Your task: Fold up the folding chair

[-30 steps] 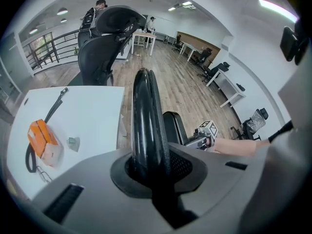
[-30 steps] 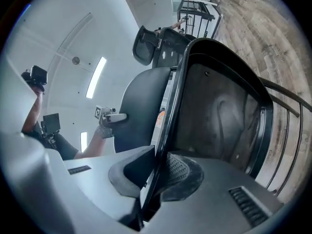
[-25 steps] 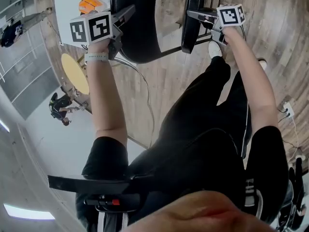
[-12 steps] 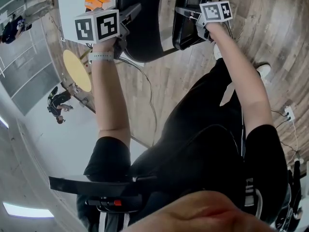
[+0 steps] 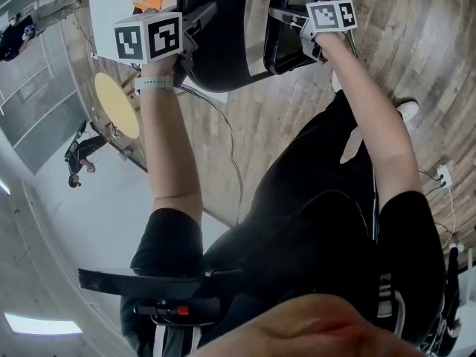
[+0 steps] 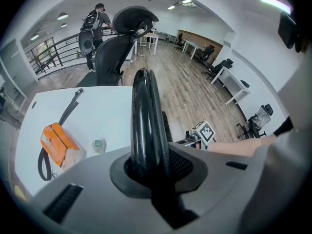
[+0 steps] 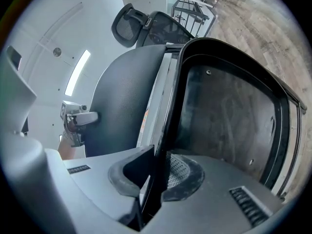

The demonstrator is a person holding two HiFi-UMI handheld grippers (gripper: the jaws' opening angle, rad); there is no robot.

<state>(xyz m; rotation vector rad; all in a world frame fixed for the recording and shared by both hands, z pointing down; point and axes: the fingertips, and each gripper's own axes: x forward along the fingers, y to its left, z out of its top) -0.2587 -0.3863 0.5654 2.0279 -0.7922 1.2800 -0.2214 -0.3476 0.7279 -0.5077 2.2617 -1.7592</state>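
The black folding chair stands at the top of the head view, its rounded back (image 5: 216, 43) on the left and its seat (image 5: 286, 47) swung up close beside it. My left gripper (image 5: 202, 15) has the back's rim (image 6: 146, 106) between its jaws, which are opening slightly while the pads still touch it. On the other side, my right gripper (image 5: 288, 17) is shut on the thin edge of the seat (image 7: 229, 106). In the right gripper view the back (image 7: 124, 96) stands just left of the seat, with a narrow gap between them.
A white table (image 5: 108, 6) behind the chair carries an orange pouch (image 6: 61, 147) with a black strap. A black office chair (image 6: 114, 52) and a person (image 6: 95, 26) are near a railing beyond. A cable (image 5: 223, 140) runs over the wood floor, and the holder's legs are below.
The right gripper has carried the seat leftward, closer to the chair back. The left gripper has shifted slightly up and right with the back.
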